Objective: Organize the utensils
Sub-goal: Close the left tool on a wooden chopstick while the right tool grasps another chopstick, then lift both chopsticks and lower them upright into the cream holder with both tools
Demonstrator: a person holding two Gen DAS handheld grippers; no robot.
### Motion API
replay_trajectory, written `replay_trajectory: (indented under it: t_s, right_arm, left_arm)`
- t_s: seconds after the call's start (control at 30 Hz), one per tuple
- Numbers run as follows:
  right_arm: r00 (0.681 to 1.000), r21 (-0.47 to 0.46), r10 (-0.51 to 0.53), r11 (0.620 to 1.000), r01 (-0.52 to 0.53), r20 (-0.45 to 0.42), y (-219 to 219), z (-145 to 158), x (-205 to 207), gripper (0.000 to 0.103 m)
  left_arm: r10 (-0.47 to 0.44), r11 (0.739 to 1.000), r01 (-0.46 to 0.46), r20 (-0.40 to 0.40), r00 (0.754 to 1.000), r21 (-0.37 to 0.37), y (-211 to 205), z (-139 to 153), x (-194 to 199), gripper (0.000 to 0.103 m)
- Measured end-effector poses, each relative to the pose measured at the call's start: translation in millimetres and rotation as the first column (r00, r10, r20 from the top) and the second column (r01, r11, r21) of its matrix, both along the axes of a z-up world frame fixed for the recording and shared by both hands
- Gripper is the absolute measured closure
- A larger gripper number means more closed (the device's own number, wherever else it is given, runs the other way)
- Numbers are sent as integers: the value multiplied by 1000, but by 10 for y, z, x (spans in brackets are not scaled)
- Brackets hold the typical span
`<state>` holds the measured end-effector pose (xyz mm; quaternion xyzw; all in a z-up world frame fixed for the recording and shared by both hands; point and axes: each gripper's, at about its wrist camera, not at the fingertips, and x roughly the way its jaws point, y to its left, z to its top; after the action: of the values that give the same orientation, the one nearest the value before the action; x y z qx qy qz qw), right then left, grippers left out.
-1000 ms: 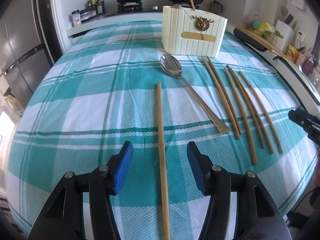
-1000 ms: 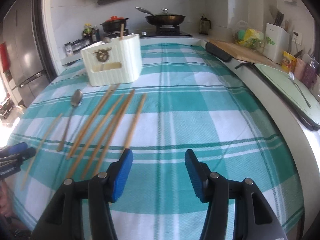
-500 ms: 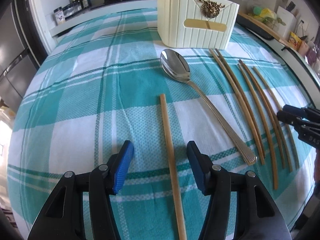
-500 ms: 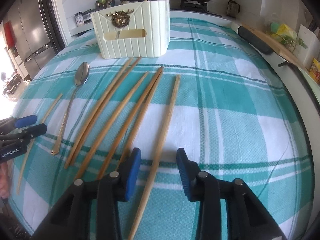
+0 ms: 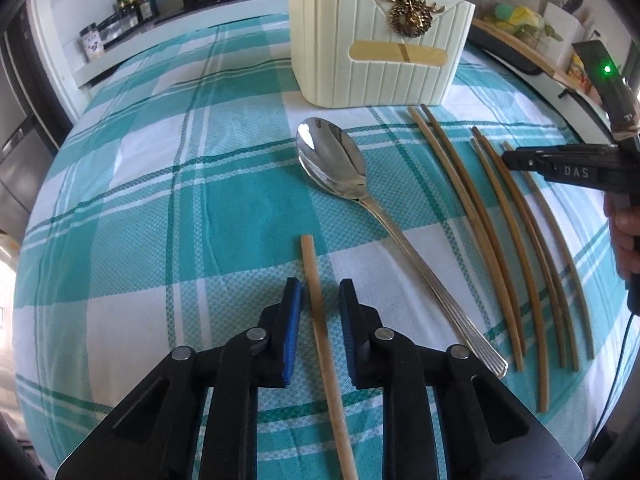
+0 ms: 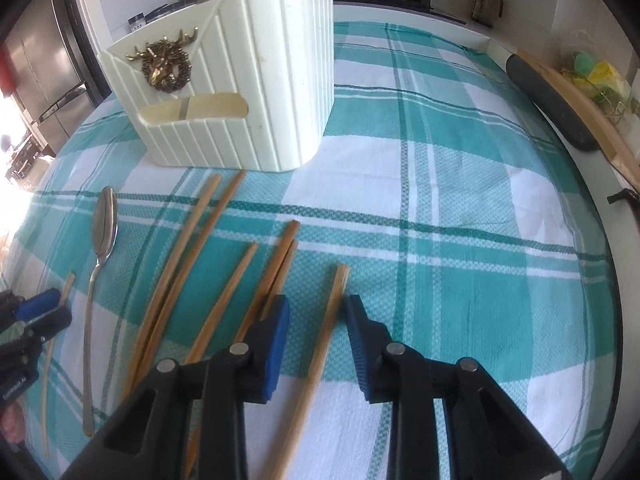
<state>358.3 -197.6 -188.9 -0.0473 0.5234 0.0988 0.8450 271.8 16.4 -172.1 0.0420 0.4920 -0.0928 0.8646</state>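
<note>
L gripper point(image 5: 319, 312) jaws narrowed round chopstick point(image 5: 320, 320) | R gripper point(image 6: 318, 332) astride rightmost chopstick point(image 6: 320, 356)

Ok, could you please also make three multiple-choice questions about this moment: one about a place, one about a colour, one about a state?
1. In the left wrist view, on which side of the lone chopstick does the spoon lie?
A. Right
B. Left
C. Across it

2. What colour is the deer emblem on the cream holder?
A. Red
B. Brass gold
C. Blue

3. How is the left gripper?
A. Shut on the spoon
B. Raised above the holder
C. Open, astride the lone chopstick

Key: 1 A, since the spoon's bowl and handle both lie right of the chopstick; 2 B, since the emblem shines metallic gold; 3 C, since cloth shows between each blue pad and the chopstick.
</note>
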Motion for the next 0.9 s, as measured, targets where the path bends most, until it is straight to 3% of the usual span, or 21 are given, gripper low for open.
replay_trajectory:
  t_s: [0.07, 0.2, 0.3, 0.4, 0.43, 0.47, 0.67, 0.9]
  right_arm:
    - [1000, -18, -12, 1000, 12, -3, 14, 4, 42, 92]
    - [999, 11, -32, 999, 32, -8, -30, 6, 138, 96]
    - [998, 93, -56, 994, 55, 13, -131, 94, 121, 96]
    - [993, 158, -52, 987, 35, 103, -189, 408, -57, 96]
    - [985, 187, -37, 982, 4, 171, -198, 670, -202, 96]
    - [985, 187, -37, 982, 4, 171, -198, 670, -202, 96]
    - [937, 225, -1, 971, -83, 349, -192, 1405, -668, 96]
    - [862, 216, 22, 965, -151, 507, -144, 1941, -1200, 96]
  left_arm:
    - [-3, 1000, 3, 4, 1000, 0, -6, 1, 18, 96]
    - [3, 1000, -2, 22, 1000, -31, 21, 18, 79, 98]
    - [31, 997, -26, 72, 997, -73, 98, 205, 40, 99]
    - [56, 990, -36, 145, 988, -137, 202, 534, -55, 99]
    - [61, 987, -34, 168, 984, -158, 235, 652, -91, 99]
    - [66, 984, -32, 191, 979, -177, 267, 770, -128, 99]
    - [71, 971, 7, 315, 947, -241, 376, 1368, -365, 98]
    - [91, 955, 28, 382, 920, -294, 407, 1627, -566, 98]
